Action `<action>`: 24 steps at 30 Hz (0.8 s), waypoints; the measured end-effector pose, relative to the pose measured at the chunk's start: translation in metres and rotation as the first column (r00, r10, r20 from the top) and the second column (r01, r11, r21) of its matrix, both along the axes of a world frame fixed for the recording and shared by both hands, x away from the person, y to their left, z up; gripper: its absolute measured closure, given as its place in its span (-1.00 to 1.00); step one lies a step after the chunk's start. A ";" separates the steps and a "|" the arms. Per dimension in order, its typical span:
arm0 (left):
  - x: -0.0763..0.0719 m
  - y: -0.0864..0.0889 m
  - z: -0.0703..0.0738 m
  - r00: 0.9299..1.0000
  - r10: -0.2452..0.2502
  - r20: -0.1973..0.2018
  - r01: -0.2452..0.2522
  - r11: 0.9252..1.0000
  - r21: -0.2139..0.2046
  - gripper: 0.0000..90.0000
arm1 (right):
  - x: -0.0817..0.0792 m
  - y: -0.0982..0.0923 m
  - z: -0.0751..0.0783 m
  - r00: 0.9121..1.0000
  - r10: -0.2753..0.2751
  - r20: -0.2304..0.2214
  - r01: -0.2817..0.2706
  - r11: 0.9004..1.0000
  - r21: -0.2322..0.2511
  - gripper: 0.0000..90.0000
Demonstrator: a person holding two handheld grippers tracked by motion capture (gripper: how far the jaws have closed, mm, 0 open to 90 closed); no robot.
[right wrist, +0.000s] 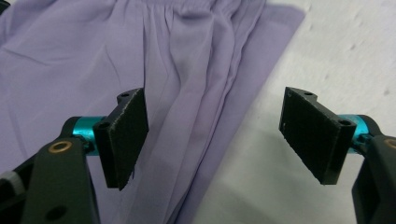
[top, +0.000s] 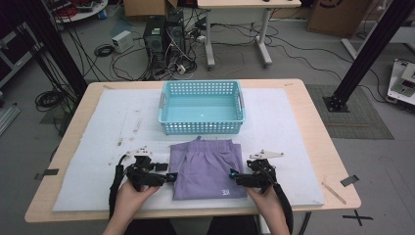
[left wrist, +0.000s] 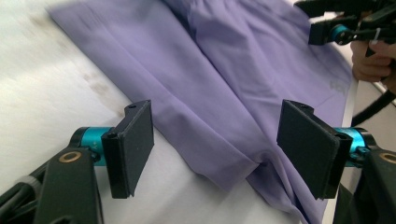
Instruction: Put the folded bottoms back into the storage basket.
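You hold one claw in each hand at the near edge of the table (top: 313, 132), and between them lies a folded purple garment (top: 208, 169), shorts as it seems, with a gathered waistband on the far side and a small white mark near its front right corner. The garment rests flat on the white foam mat (top: 98, 161) that covers most of the table, just in front of the turquoise basket (top: 201, 128), which stands in the middle, a little behind the cloth and apart from it.

Your left claw (top: 172, 177) is at the left edge of the garment, pointing toward it. In the left gripper view, the left claw (left wrist: 217, 147) is spread wide: the two black pads (left wrist: 135, 147) stand well apart, and the lower left corner of the garment lies between and under them, but the pads do not press it. In this view you also see your other hand (left wrist: 373, 63) with its claw at the far side of the cloth.

Your right claw (top: 233, 175) is at the right edge of the garment, also turned toward it. In the right gripper view, the right claw (right wrist: 215, 140) is also spread wide. One pad (right wrist: 125, 135) hovers over the purple folds, the other pad (right wrist: 314, 133) over the bare white mat, and the layered edge of the garment runs between them. Nothing is pinched there.

Both your hands (top: 132, 198) rest low near the table's front edge.
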State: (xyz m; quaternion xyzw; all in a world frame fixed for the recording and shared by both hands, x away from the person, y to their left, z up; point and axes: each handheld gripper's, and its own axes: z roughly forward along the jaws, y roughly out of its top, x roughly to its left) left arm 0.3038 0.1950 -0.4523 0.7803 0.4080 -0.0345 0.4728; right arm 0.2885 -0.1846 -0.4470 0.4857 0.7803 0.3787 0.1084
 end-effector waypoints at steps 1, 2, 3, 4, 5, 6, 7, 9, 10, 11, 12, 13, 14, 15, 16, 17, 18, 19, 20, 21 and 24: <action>0.001 -0.001 0.000 1.000 0.001 -0.019 -0.001 1.000 -0.032 -0.40 | 0.001 0.001 -0.001 1.000 -0.001 -0.015 0.001 1.000 0.000 -0.45; 0.002 -0.002 -0.001 0.999 -0.008 -0.039 0.006 0.998 -0.056 -0.40 | 0.000 0.001 0.000 1.000 -0.004 -0.021 0.004 1.000 0.006 -0.45; 0.004 -0.004 -0.003 0.998 -0.019 -0.054 0.015 0.997 -0.073 -0.40 | 0.001 0.001 0.000 1.000 -0.002 -0.028 0.003 1.000 0.016 -0.45; 0.004 -0.006 -0.002 0.999 -0.020 -0.047 0.017 0.997 -0.069 -0.41 | 0.001 0.002 0.000 0.999 -0.003 -0.033 0.004 1.000 0.020 -0.44; 0.004 -0.009 -0.003 0.999 -0.020 -0.051 0.016 0.997 -0.074 -0.41 | 0.002 0.003 0.000 0.999 -0.002 -0.041 0.003 1.000 0.025 -0.42; 0.005 -0.011 -0.003 0.998 -0.025 -0.057 0.020 0.996 -0.083 -0.41 | 0.002 0.004 0.001 0.999 0.005 -0.046 -0.004 0.999 0.033 -0.36; 0.005 -0.012 -0.003 0.998 -0.027 -0.058 0.022 0.996 -0.084 -0.41 | 0.001 0.006 0.001 0.999 0.007 -0.043 -0.006 1.000 0.028 -0.35; 0.006 -0.016 -0.004 0.998 -0.021 -0.058 0.015 0.996 -0.088 -0.41 | 0.002 0.010 0.001 0.999 0.011 -0.038 -0.011 1.000 0.010 -0.24; 0.007 -0.018 -0.004 0.998 -0.018 -0.055 0.013 0.996 -0.087 -0.40 | 0.002 0.012 0.001 0.999 0.014 -0.037 -0.014 1.000 0.008 -0.13; 0.007 -0.020 -0.004 0.999 -0.013 -0.052 0.009 0.996 -0.084 -0.40 | 0.003 0.013 0.001 0.999 0.019 -0.036 -0.018 1.000 0.010 -0.08; 0.007 -0.022 -0.004 0.999 -0.004 -0.048 0.000 0.997 -0.078 -0.37 | 0.003 0.014 0.001 0.999 0.016 -0.035 -0.016 1.000 0.006 0.00; 0.007 -0.023 -0.004 0.999 -0.002 -0.042 -0.001 0.998 -0.069 -0.29 | 0.004 0.015 0.001 0.999 0.012 -0.034 -0.012 1.000 0.004 0.09; 0.008 -0.024 -0.004 0.999 -0.001 -0.036 -0.001 0.998 -0.065 -0.19 | 0.004 0.015 0.000 0.999 0.011 -0.031 -0.011 1.000 -0.002 0.15; 0.009 -0.026 -0.005 0.999 -0.004 -0.041 0.001 0.998 -0.063 -0.07 | 0.005 0.016 0.000 1.000 0.004 -0.030 -0.004 1.000 -0.004 0.20; 0.009 -0.028 -0.004 1.000 0.000 -0.028 -0.001 0.999 -0.041 0.03 | 0.005 0.016 0.000 1.000 0.005 -0.026 -0.005 1.000 -0.013 0.25; 0.010 -0.031 -0.004 1.000 0.002 -0.026 -0.003 0.999 -0.034 0.11 | 0.004 0.016 0.000 1.000 -0.001 -0.020 0.001 1.000 -0.022 0.30; 0.010 -0.032 -0.004 1.000 0.001 -0.028 -0.002 0.999 -0.034 0.17 | 0.004 0.017 0.000 1.000 -0.007 -0.015 0.007 1.000 -0.027 0.33; 0.011 -0.035 -0.004 1.000 0.003 -0.030 -0.004 1.000 -0.030 0.23 | 0.003 0.017 0.000 1.000 -0.010 -0.010 0.010 0.999 -0.032 0.35; 0.011 -0.037 -0.004 1.000 0.004 -0.027 -0.005 1.000 -0.026 0.28 | 0.003 0.018 0.000 1.000 -0.013 -0.003 0.013 0.999 -0.043 0.36; 0.011 -0.039 -0.004 1.000 0.005 -0.026 -0.005 1.000 -0.023 0.32 | 0.002 0.018 0.000 1.000 -0.014 0.003 0.015 0.999 -0.048 0.39; 0.011 -0.040 -0.003 1.000 0.012 -0.027 -0.013 1.000 -0.023 0.23 | 0.003 0.016 0.000 1.000 -0.026 -0.004 0.026 0.999 -0.028 0.25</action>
